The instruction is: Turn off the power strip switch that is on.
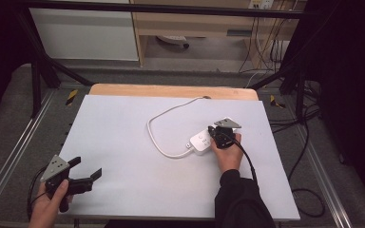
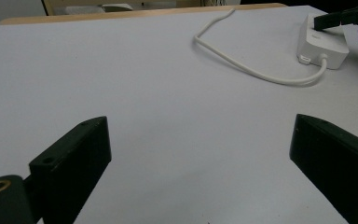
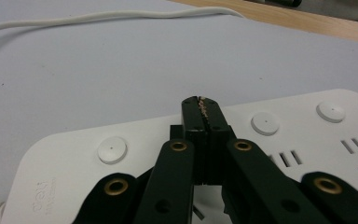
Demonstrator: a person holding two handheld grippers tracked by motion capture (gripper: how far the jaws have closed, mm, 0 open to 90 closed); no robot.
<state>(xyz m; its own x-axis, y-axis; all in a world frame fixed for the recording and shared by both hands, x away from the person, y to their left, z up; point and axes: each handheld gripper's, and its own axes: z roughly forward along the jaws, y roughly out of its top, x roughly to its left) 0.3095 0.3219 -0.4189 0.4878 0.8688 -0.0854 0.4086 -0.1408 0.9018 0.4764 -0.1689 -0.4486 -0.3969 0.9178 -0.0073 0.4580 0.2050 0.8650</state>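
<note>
Resting on the white table cover point(image 1: 123, 142), the white power strip point(image 1: 200, 141) lies right of centre, directly under your right gripper point(image 1: 215, 131), which you hold over the strip's right-hand end in the high view. In the right gripper view those jaws are clenched tight together, their tips point(image 3: 200, 109) meeting with nothing caught between them, and they sit over the strip's top face point(image 3: 307, 140), between two of its round white buttons point(image 3: 112, 149) point(image 3: 265, 123); whether the tips actually press on the plastic you cannot tell from these pictures. Slotted sockets point(image 3: 284, 158) show just to the right of the jaws. The strip's white cable point(image 1: 164, 126) leaves its near-left corner, loops out to the left across the cover and runs back toward the wooden table edge point(image 1: 171, 90) at the far side. Your left gripper point(image 1: 86, 172) is well apart from the strip, near the front-left corner of the cover, held in your left hand point(image 1: 50, 204). Its jaws stand wide apart, released, with only bare cover between them in the left gripper view, and they point toward the strip point(image 2: 321, 44), which lies far off at the upper right there, with the other gripper point(image 2: 345, 18) above it.
</note>
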